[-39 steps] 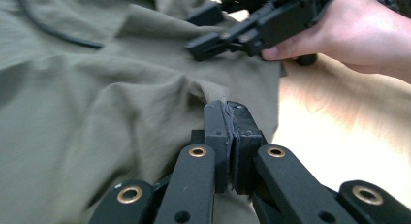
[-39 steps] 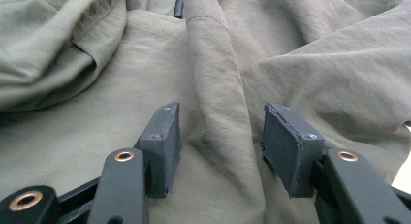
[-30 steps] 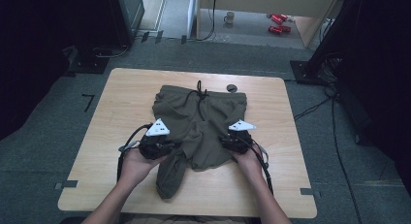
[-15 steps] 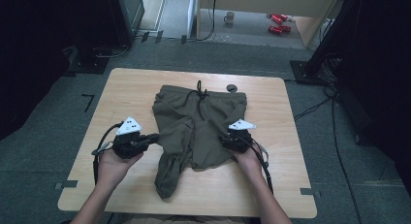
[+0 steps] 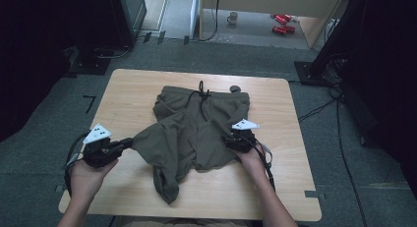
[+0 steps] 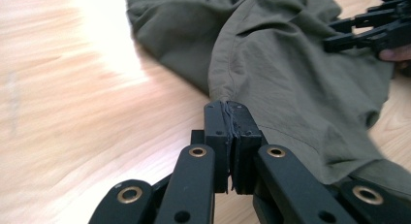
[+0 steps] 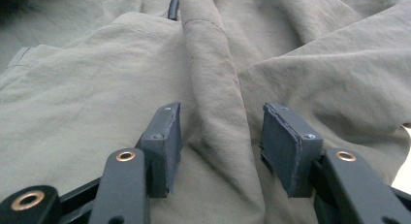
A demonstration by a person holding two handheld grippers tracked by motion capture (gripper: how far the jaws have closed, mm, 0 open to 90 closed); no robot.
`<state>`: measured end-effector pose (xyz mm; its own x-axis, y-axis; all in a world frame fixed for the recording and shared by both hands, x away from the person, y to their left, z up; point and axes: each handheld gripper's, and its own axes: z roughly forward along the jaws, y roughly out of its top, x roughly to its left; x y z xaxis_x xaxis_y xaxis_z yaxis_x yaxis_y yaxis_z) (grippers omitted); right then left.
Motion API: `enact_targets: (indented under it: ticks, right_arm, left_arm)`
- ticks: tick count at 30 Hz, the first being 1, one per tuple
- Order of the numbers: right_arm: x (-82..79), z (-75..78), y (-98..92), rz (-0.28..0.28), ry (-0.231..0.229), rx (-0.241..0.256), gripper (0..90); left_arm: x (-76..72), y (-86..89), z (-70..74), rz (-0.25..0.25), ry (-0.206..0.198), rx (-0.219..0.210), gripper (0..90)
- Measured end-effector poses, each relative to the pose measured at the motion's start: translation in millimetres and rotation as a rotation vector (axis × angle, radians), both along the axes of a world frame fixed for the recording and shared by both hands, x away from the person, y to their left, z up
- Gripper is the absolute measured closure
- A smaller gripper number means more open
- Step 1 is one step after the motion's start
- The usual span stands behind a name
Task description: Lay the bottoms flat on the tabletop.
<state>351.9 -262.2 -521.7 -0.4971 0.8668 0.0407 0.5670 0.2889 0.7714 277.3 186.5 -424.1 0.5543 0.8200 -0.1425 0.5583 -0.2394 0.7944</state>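
Near the tabletop's left edge, with bare wood around it, the left tool pinches a corner of the olive shorts lying mid-tabletop. The right tool, jaws spread, rests on the shorts' right side astride a fold.

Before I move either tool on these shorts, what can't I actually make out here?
- High view: the small dark round object beyond the shorts is too small to identify.
- High view: the right tool tip is too small to show how its jaws stand.
- Left gripper view: the left tool pinches the fabric edge; the layers held are hidden between the pads.
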Motion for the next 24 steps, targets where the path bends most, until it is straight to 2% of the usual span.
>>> enact_targets:
  ticks: [6,12,18,24]
  right_arm:
    - [6.0,0.0,-2.1,-0.006,0.000,0.003,49.6]
    - [12.0,0.0,-5.1,-0.011,0.001,0.007,50.0]
    - [18.9,0.1,-6.4,-0.027,0.003,0.008,50.5]
    - [24.8,0.0,-3.9,-0.040,0.000,0.005,50.5]
  left_arm:
    - [-7.4,27.2,-5.4,0.080,0.014,-0.014,88.9]
    - [-14.0,47.1,-12.4,0.142,0.035,-0.025,88.9]
    - [-21.5,59.0,-18.7,0.185,0.058,-0.032,88.8]
    - [-30.7,61.4,-23.0,0.200,0.072,-0.030,88.7]
